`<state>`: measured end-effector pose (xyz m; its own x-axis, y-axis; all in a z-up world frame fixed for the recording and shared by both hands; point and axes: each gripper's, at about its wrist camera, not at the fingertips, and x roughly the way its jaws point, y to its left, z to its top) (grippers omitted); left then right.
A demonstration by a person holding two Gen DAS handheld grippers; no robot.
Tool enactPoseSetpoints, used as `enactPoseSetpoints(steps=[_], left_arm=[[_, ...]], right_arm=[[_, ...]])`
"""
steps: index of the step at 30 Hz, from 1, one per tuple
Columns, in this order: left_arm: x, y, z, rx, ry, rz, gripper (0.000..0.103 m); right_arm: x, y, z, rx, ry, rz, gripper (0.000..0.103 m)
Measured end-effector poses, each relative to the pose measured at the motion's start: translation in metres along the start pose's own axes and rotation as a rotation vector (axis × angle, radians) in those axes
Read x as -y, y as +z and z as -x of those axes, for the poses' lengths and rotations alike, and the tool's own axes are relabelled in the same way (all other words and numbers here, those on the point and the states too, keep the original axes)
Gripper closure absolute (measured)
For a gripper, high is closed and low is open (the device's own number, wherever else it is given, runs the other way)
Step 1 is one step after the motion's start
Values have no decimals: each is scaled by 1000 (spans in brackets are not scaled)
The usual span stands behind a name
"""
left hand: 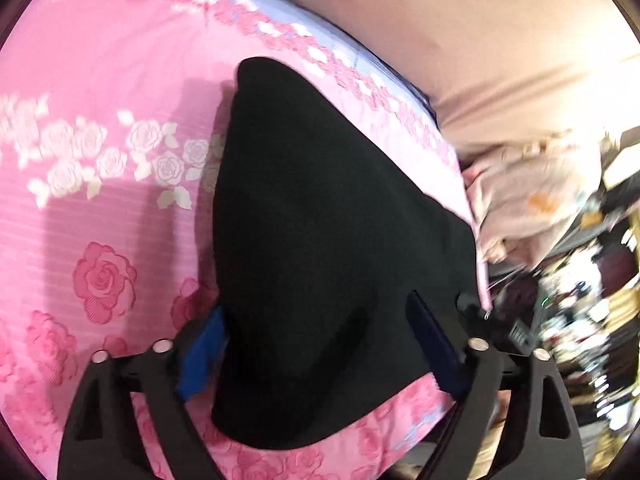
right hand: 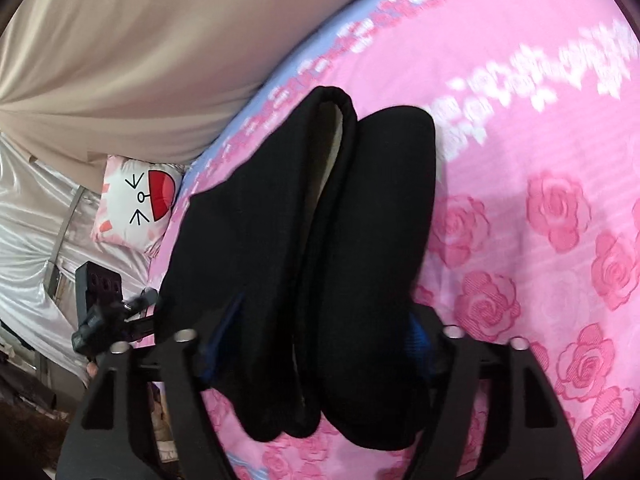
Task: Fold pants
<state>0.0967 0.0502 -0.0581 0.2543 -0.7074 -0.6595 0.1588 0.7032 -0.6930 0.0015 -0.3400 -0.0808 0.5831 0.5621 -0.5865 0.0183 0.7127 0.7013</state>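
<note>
Black pants (left hand: 320,200) lie folded on a pink rose-print bedspread (left hand: 100,216). In the left wrist view the cloth fills the space between the blue pads of my left gripper (left hand: 320,344), whose jaws stand wide apart around it. In the right wrist view the pants (right hand: 320,240) show as two thick folded layers with a pale lining between them. They bulge between the fingers of my right gripper (right hand: 320,344), whose blue pads (right hand: 420,336) are mostly covered by cloth. Whether either gripper pinches the cloth is hidden.
A beige curtain (left hand: 480,40) hangs beyond the bed's far edge. A cartoon-face pillow (right hand: 136,204) sits at the bed's left side in the right wrist view, with silvery fabric (right hand: 28,240) beside it. Cluttered items (left hand: 592,300) lie off the bed's right edge.
</note>
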Motion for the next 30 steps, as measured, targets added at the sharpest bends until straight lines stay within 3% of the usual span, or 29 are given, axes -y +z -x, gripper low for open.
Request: enactPoseSetpoints(steps=[2,3,6,12,13,14,15,16,18,24,30], left_arm=[[-11,7,-13,-43,-34,51,16],[-11,11,-12,-34,-69,59,11],[-7,23,-22,-65,-85,48,11],[1,36,-38,-119,-125,-24,14],[2,37,-40,-124,-120,-35,24],[1,37,-43,-140,-104,-40,62],[-5,37,-49,-164,-116,-25,64],[-8,38,-51,-162,-133,-6,66],[-8,37,-48,-158,-149,-5,72],[19,34,-31,-113,-164,-52,77],[51,28,10,-59,-194,-114,79]], right_arm=[[-1,0,1,-5,44,5,24],[-2,0,1,-5,68,11,17],[-9,0,-3,-16,103,37,5],[-21,5,-18,-32,21,117,5],[-23,6,-20,-30,14,123,5],[-24,6,-21,-33,6,119,5],[-23,9,-22,-44,0,105,5],[-22,11,-23,-46,-5,87,8],[-12,13,-23,-69,-9,42,52],[-22,11,-8,-29,22,25,60],[-50,11,25,31,66,77,61]])
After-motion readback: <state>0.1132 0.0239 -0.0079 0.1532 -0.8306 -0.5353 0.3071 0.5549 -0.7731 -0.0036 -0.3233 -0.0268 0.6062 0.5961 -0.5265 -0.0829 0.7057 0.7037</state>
